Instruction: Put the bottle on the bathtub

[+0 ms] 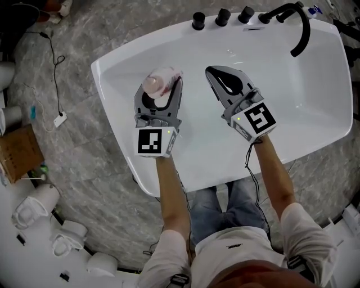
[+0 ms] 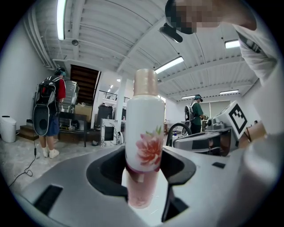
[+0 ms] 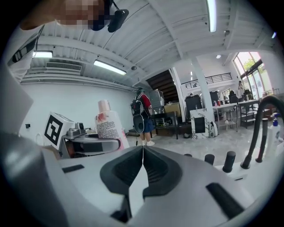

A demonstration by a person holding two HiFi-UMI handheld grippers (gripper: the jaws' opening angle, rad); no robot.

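In a big room with a grey stone floor (image 1: 67, 73) there is a long white bathtub (image 1: 304, 112). A person stands at its near side and reaches both arms out over it. By the floor's left edge sit some white toilets (image 1: 34, 205) and a brown box (image 1: 19, 152), well away from the tub.

Each hand holds a grey gripper with a black-and-white marker cube at the back. The left gripper (image 1: 161, 93) is over the left part of the tub. Its jaws are clamped on the bottle (image 2: 143, 133), one on each side, low down on its body. The right gripper (image 1: 212, 73) is just beside it, over the middle of the tub. Its jaws are pressed together with nothing between them.

A black tap (image 1: 301, 28) bends over the far right end of the tub. The bottle stands upright in the left jaws. It is white with a pink flower on it, a pale pink cap on top and a pink bottom part. It is above the inside of the tub, not on the rim, and I cannot tell if its bottom touches the tub. Three small black knobs (image 1: 223, 17) sit in a row on the far rim, next to the tap.
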